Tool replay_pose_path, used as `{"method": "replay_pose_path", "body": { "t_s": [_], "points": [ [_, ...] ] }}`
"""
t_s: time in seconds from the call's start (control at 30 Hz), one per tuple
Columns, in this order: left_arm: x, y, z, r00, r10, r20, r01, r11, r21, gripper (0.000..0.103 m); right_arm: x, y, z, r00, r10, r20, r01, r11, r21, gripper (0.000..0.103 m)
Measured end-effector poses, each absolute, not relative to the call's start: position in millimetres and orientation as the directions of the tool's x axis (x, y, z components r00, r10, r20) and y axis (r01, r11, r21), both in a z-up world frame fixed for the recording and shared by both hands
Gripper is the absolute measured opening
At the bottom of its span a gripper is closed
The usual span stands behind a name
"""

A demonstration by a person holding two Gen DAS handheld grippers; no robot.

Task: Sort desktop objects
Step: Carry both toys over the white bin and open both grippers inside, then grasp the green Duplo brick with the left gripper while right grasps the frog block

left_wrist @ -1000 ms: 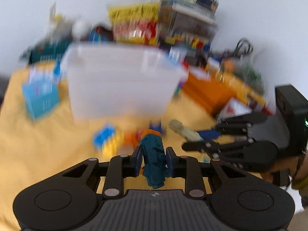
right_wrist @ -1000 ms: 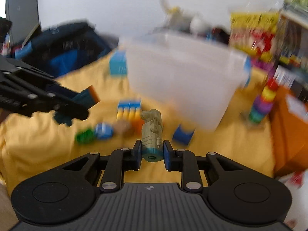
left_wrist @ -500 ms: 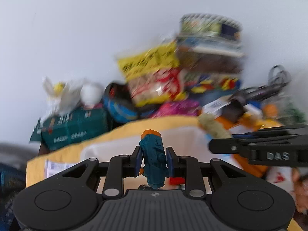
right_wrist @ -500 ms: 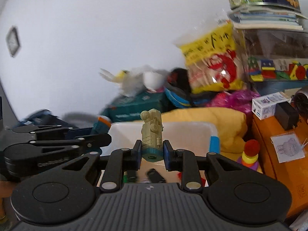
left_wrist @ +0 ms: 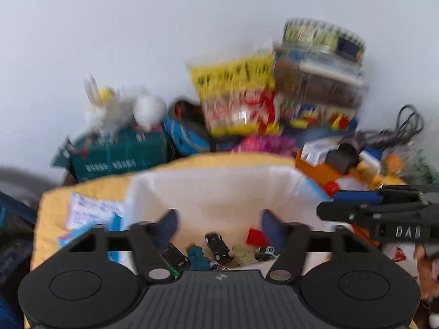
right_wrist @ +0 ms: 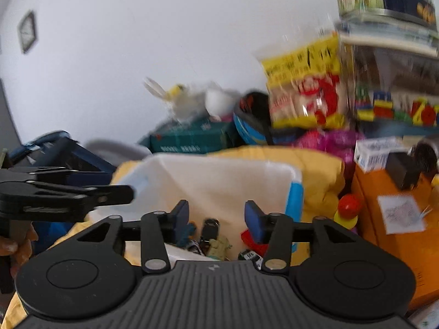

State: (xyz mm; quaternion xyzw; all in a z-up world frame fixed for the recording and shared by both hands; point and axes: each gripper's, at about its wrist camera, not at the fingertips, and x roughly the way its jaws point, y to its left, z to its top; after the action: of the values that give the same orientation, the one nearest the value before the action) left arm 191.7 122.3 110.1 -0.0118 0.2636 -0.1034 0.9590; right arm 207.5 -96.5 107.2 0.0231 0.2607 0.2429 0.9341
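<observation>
Both grippers held spread over the bin, nothing between the fingers

The left gripper and right gripper were poised above the white bin, presumably for dropping; at 6 o'clock inside it, the teal figure and tan figure were seen lying among toy cars.
</observation>
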Motion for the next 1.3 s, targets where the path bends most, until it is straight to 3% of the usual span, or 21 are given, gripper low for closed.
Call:
{"method": "replay_pose_path", "body": {
  "t_s": [0.1,0.27,0.37,0.43,0.57,0.67,0.77,0.8,0.9,0.93,1.0,1.07,1.27,1.3],
  "points": [
    [149.5,130.2,106.7,0.85,-0.203,-0.486,0.199,0.978,-0.062,0.079,188.1,-114.5,108.8,0.742,0.497,-0.449,-0.468,0.865,0.183,0.055],
    [89.7,125.4,49.7,0.774,-0.21,-0.597,0.196,0.977,-0.089,0.079,145.5,-112.5,77.0,0.706,0.489,-0.511,-0.488,0.86,0.149,0.055],
    [66.8,108.2,13.5,0.722,-0.183,-0.668,0.221,0.975,-0.03,0.079,116.1,-99.7,38.9,0.644,0.473,-0.601,-0.515,0.849,0.117,0.053],
    [56.6,97.1,-5.1,0.692,-0.14,-0.708,0.237,0.971,0.039,0.073,95.7,-90.3,12.8,0.604,0.455,-0.654,-0.523,0.846,0.106,0.052],
    [48.3,89.9,-14.0,0.71,-0.083,-0.699,0.261,0.954,0.151,0.067,57.5,-79.6,-13.2,0.575,0.441,-0.689,-0.538,0.838,0.088,0.05],
    [53.1,89.4,-16.8,0.719,-0.049,-0.693,0.248,0.95,0.19,0.058,46.7,-73.4,-18.7,0.559,0.421,-0.714,-0.557,0.829,0.053,0.05],
    [63.2,92.5,-29.2,0.685,-0.034,-0.728,0.242,0.953,0.183,0.028,37.0,-70.8,-14.2,0.599,0.402,-0.692,-0.567,0.824,-0.012,0.05],
    [63.6,94.6,-32.6,0.671,-0.034,-0.741,0.236,0.957,0.169,0.024,35.5,-71.0,-11.8,0.607,0.403,-0.685,-0.565,0.825,-0.015,0.05],
    [62.9,104.4,-30.6,0.642,-0.081,-0.762,0.21,0.975,0.074,0.024,27.7,-74.3,-10.2,0.622,0.395,-0.676,-0.555,0.831,-0.025,0.05],
    [59.1,104.6,-25.9,0.633,-0.126,-0.764,0.222,0.975,0.023,0.024,25.3,-74.9,-11.2,0.624,0.39,-0.677,-0.553,0.833,-0.03,0.05],
    [54.9,109.5,-20.6,0.554,-0.328,-0.765,0.274,0.94,-0.204,0.024,21.6,-77.6,-13.7,0.625,0.38,-0.682,-0.543,0.839,-0.03,0.05],
    [50.1,110.0,-22.9,0.512,-0.43,-0.744,0.272,0.902,-0.334,0.024,21.1,-80.2,-16.1,0.621,0.376,-0.688,-0.534,0.845,-0.019,0.05],
    [44.3,108.3,-37.5,0.515,-0.38,-0.768,0.234,0.925,-0.3,0.031,19.0,-79.7,-18.7,0.607,0.39,-0.693,-0.54,0.842,0.001,0.05],
    [41.1,107.4,-35.7,0.532,-0.34,-0.775,0.227,0.94,-0.257,0.037,17.8,-78.1,-18.1,0.608,0.391,-0.691,-0.544,0.839,-0.004,0.05]
  ]
}}
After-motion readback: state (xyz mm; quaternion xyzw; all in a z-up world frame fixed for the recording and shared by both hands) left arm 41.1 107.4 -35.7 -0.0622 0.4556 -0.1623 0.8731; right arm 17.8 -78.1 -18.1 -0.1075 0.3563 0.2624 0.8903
